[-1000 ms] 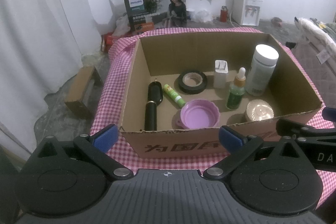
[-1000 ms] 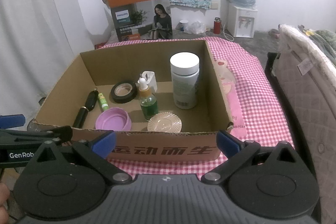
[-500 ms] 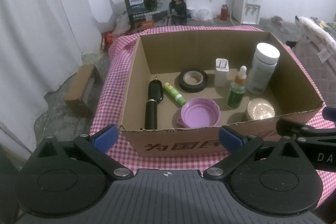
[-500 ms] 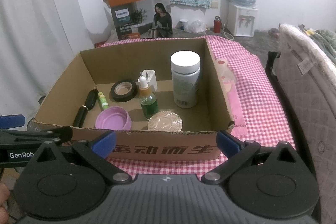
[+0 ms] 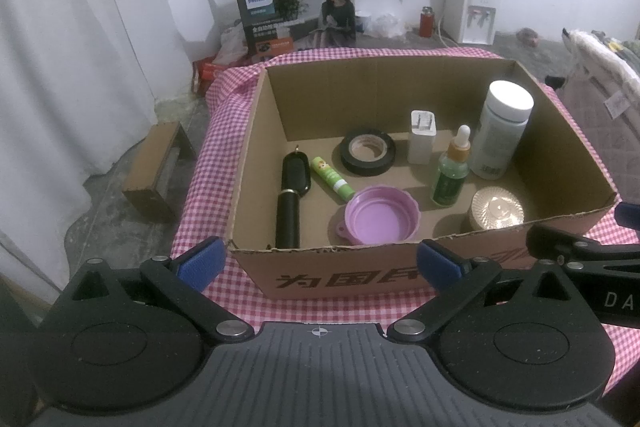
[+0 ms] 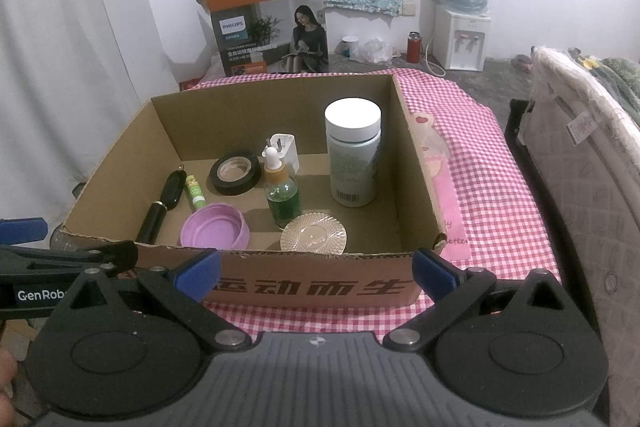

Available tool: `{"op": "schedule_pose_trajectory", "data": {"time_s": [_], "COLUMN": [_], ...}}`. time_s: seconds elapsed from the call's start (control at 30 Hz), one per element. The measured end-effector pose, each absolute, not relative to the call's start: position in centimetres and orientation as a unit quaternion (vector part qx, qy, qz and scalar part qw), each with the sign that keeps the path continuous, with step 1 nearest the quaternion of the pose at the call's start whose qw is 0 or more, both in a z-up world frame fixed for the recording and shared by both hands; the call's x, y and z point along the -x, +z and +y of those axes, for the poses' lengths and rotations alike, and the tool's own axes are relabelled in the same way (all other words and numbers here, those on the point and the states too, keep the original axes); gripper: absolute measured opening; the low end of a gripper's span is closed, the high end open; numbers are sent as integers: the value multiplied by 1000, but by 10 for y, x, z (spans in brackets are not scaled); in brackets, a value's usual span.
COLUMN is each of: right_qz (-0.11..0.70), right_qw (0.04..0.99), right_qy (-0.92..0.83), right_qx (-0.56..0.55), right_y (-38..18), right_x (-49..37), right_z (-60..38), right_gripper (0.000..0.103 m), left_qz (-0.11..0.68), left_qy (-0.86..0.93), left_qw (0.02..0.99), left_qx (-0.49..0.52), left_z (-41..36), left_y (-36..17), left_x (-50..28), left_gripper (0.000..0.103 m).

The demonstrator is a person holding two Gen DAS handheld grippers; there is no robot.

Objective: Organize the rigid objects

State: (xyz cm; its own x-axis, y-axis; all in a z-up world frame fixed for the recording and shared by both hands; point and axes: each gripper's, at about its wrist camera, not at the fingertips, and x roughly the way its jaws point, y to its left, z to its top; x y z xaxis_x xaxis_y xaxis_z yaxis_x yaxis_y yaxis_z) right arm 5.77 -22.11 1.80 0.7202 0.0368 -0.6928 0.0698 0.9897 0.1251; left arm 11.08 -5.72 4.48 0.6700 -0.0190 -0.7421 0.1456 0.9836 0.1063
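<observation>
An open cardboard box (image 5: 256, 163) (image 6: 416, 187) stands on the checked tablecloth. Inside lie a black tube (image 5: 289, 211), a green glue stick (image 5: 332, 179), a black tape roll (image 5: 368, 151), a purple lid (image 5: 382, 215), a white charger (image 5: 422, 141), a green dropper bottle (image 5: 450, 175), a tall white-capped bottle (image 5: 500, 135) and a gold lid (image 5: 498, 209). My left gripper (image 5: 320, 259) is open and empty before the box's near wall. My right gripper (image 6: 316, 267) is open and empty beside it, to the right.
A pink item (image 6: 440, 179) lies on the cloth right of the box. A Philips carton (image 6: 272, 23) stands behind the table. A small cardboard box (image 5: 156, 167) sits on the floor at left. A mattress (image 6: 592, 163) is at right.
Both grippers have drawn back slightly from the box and stay open. The objects in the box have not moved.
</observation>
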Motion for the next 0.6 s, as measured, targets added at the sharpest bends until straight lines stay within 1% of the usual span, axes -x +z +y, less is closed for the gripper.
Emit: {"op": "schedule_pose_trajectory", "data": {"time_s": [0.6], "right_qz": [373], "right_qw": [925], "right_qy": [-8], "right_qx": [-69], "right_y": [18], "right_x": [-59], "right_z": [-222], "right_gripper": [103], "left_qz": [404], "left_qy": [-45], "left_qw": [910], "left_qx": [-80], "left_z": [-57], "left_y": [45], "left_x": [-112], "left_gripper": [102]}}
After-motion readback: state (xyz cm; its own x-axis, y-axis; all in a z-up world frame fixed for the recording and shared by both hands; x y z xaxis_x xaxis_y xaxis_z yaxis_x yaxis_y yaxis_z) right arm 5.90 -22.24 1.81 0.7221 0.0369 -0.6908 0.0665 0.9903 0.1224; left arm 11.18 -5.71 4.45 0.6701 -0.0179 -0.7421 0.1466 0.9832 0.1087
